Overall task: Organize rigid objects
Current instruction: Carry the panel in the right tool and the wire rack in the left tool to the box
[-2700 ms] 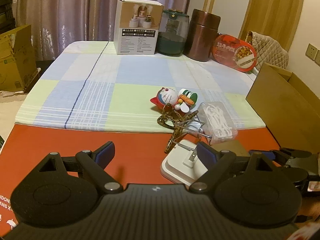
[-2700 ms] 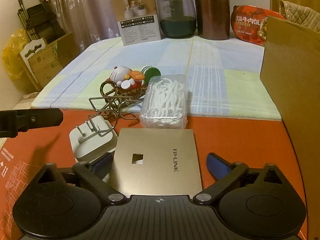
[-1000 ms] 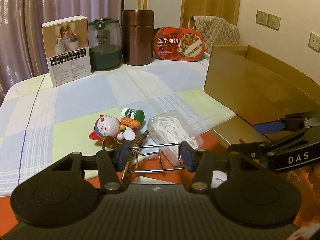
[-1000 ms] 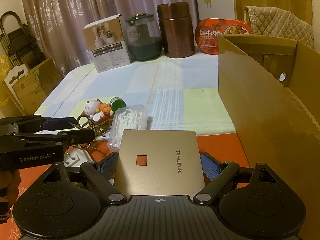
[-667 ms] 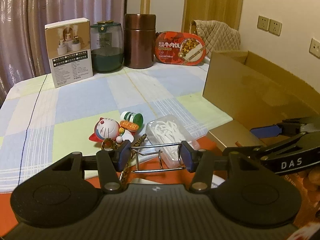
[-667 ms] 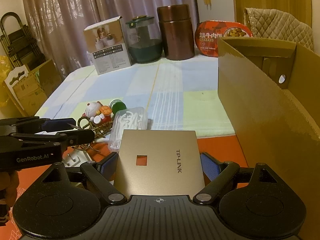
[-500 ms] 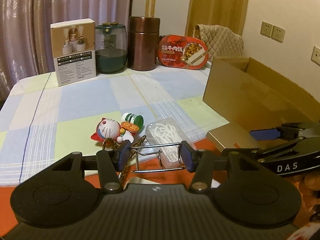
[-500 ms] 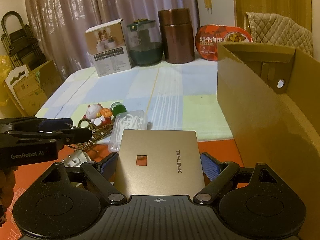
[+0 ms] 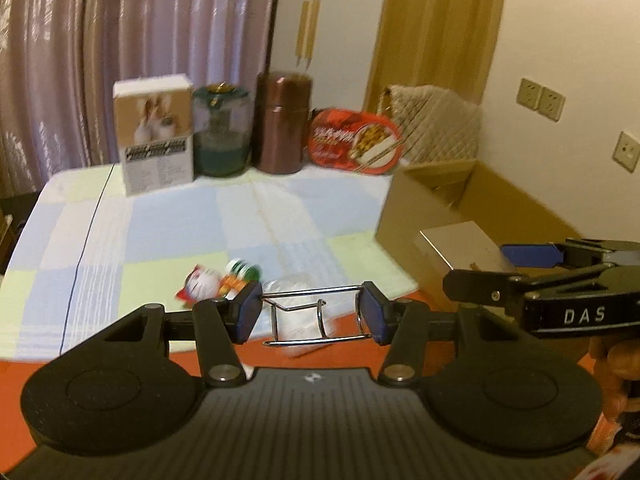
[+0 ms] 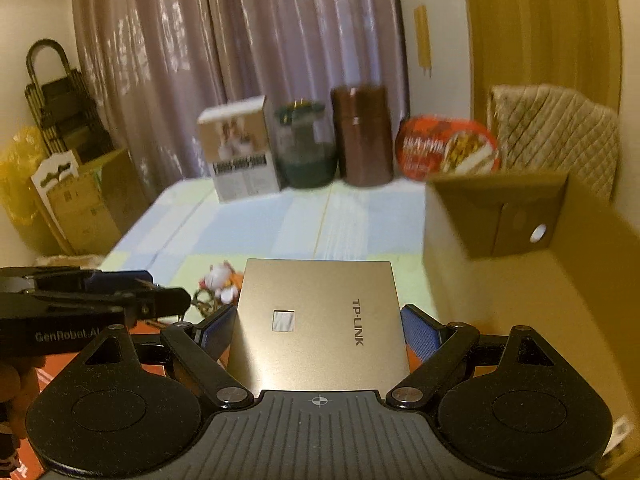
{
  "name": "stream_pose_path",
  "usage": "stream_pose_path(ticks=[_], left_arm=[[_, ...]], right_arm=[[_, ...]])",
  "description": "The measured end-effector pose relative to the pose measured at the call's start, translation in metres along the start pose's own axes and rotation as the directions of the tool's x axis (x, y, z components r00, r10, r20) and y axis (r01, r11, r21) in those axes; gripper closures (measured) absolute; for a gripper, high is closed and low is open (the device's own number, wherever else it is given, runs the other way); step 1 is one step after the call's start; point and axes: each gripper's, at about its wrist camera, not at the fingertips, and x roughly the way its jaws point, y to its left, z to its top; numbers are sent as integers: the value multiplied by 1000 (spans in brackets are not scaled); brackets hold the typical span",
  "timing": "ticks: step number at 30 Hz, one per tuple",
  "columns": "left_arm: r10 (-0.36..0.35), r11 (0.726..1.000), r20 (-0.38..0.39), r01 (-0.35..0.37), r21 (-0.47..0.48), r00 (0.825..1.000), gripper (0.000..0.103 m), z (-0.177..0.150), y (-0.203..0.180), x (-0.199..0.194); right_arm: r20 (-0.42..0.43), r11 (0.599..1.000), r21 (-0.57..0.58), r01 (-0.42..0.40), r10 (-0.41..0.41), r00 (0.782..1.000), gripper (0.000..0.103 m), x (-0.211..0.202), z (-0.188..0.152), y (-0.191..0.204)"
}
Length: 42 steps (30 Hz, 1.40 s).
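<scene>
With the left claw clamping the wire puzzle and the right claw gripping the TP-LINK panel aloft beside the cardboard box, the thin wire, apparently held only at its ends, may slip out.

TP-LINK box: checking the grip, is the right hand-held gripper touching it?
Touching. The right wrist view shows both blue pads of the right hand-held gripper pressed against the TP-LINK box sides.
</scene>
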Motion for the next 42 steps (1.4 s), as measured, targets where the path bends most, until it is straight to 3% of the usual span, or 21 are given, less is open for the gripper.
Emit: stream_pose_path(ticks=[5, 10, 16, 21, 31, 42], left_arm=[[-48, 998, 30, 47, 32, 998, 55, 28, -43, -16], [-131, 990, 47, 128, 62, 990, 55, 51, -99, -16], [-214, 973, 30, 210, 91, 976, 55, 65, -165, 4], [-241, 965, -14, 241, 100, 970, 55, 65, -204, 33], [-249, 959, -124, 262, 110, 961, 55, 42, -230, 73], [-249, 956, -158, 269, 119, 956, 54, 34, -235, 75]], right_arm=[[33, 1000, 27, 12, -13, 999, 18, -40, 25, -27], [39, 994, 54, 92, -94, 995, 18, -75, 41, -74], [0, 980, 96, 175, -175, 984, 18, -107, 38, -137], [-36, 969, 146, 200, -197, 980, 18, -116, 21, -174], [-72, 954, 212, 212, -201, 977, 18, -121, -9, -214], [-80, 948, 241, 208, -194, 978, 18, -117, -15, -225]])
